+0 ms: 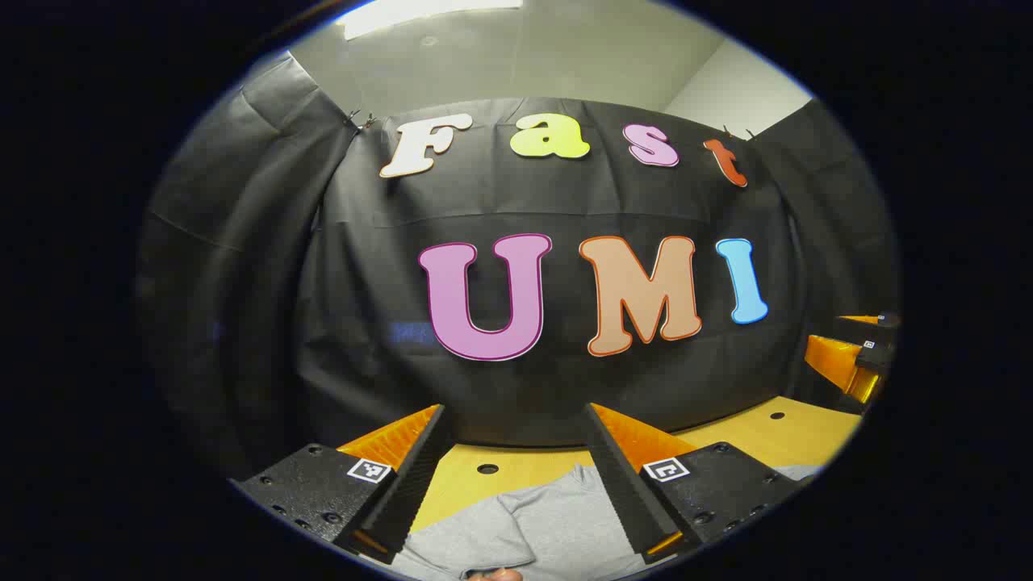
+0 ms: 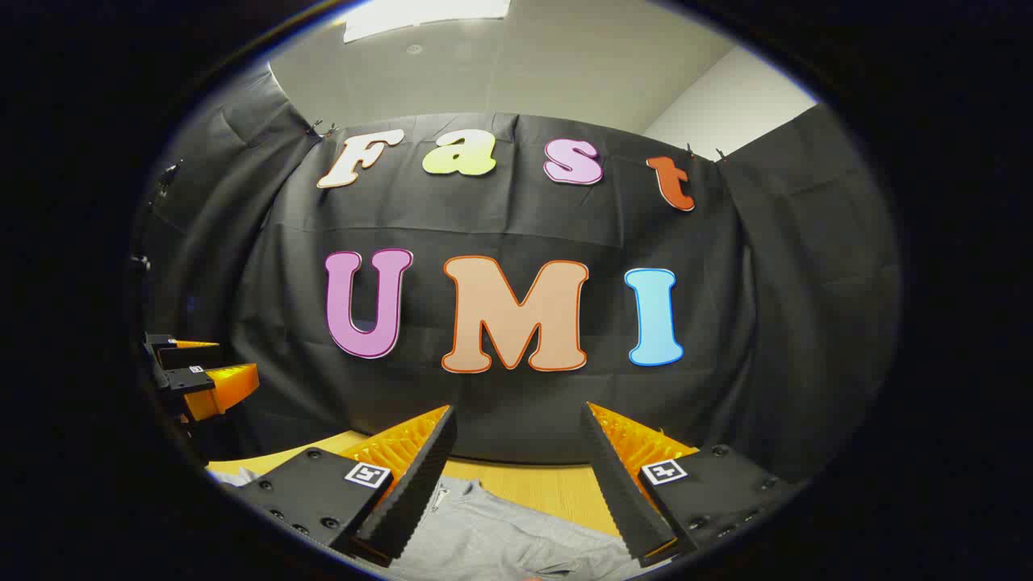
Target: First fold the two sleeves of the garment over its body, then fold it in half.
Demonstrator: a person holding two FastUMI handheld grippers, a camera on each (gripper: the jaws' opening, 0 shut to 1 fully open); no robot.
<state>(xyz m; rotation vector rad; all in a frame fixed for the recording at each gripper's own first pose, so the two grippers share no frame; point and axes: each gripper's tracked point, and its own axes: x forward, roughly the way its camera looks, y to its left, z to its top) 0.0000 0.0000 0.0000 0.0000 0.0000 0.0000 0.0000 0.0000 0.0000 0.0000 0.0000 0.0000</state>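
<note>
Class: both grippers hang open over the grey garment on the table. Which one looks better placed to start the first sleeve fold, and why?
Probably the left gripper. A folded flap of the garment, perhaps a sleeve, lies between its open fingers. The right gripper is open over cloth too, but no sleeve can be told there. It is a close call.

Left gripper [image 1: 516, 428]: black screwed blocks, 2 square markers

Black cloth wall [image 1: 242, 266] spans centre of both views, creased, clipped along top edge. Pale ceiling [image 1: 516, 56] above, bright light panel [image 1: 420, 14] upper left. Yellow wooden table [image 1: 775, 436] low in frame, small round holes [image 1: 487, 468] in it.
</note>
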